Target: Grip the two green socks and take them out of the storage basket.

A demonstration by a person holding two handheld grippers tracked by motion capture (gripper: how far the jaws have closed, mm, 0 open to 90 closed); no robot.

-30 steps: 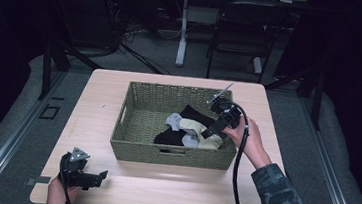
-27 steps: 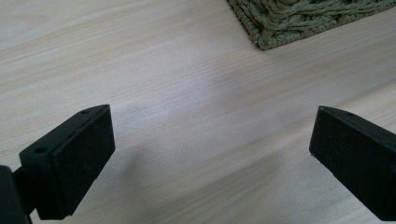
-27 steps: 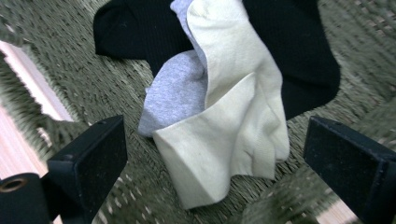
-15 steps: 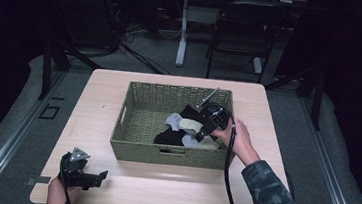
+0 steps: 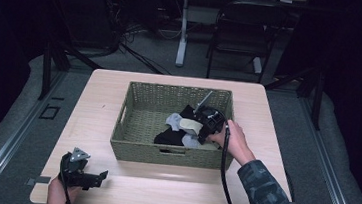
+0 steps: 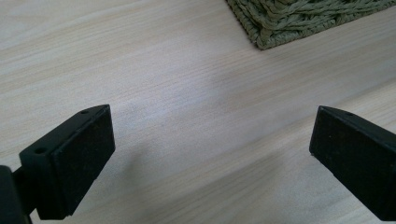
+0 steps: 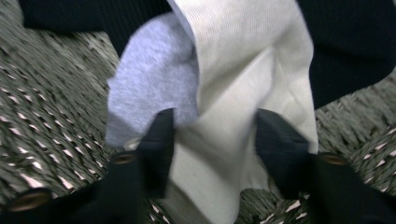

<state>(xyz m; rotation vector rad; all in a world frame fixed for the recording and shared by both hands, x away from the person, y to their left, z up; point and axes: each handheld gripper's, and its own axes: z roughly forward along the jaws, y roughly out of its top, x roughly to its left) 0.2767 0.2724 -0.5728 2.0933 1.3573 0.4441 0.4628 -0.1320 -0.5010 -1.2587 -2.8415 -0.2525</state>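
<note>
A woven olive-green basket [image 5: 131, 127] is set near the middle of the pale wooden counter [image 5: 98, 104]. A loose heap of cloth pieces is held in its right half: a black piece [image 5: 168, 137] toward the front wall, a grey piece [image 5: 173, 120] beside it, and a cream piece [image 5: 189, 125] lying over both. The left half of the basket floor is seen bare.

The right tool [image 7: 212, 128] is lowered into the basket, and its jaws are seen parted on either side of a fold of the cream piece [image 7: 243, 93], not yet pressed together; the grey piece [image 7: 149, 93] lies just beside one jaw.

The left tool [image 5: 84, 175] is held low over the counter's front left corner, well apart from the basket, with its jaws spread wide and nothing between them; a corner of the basket [image 6: 299, 18] is seen beyond them.
</note>
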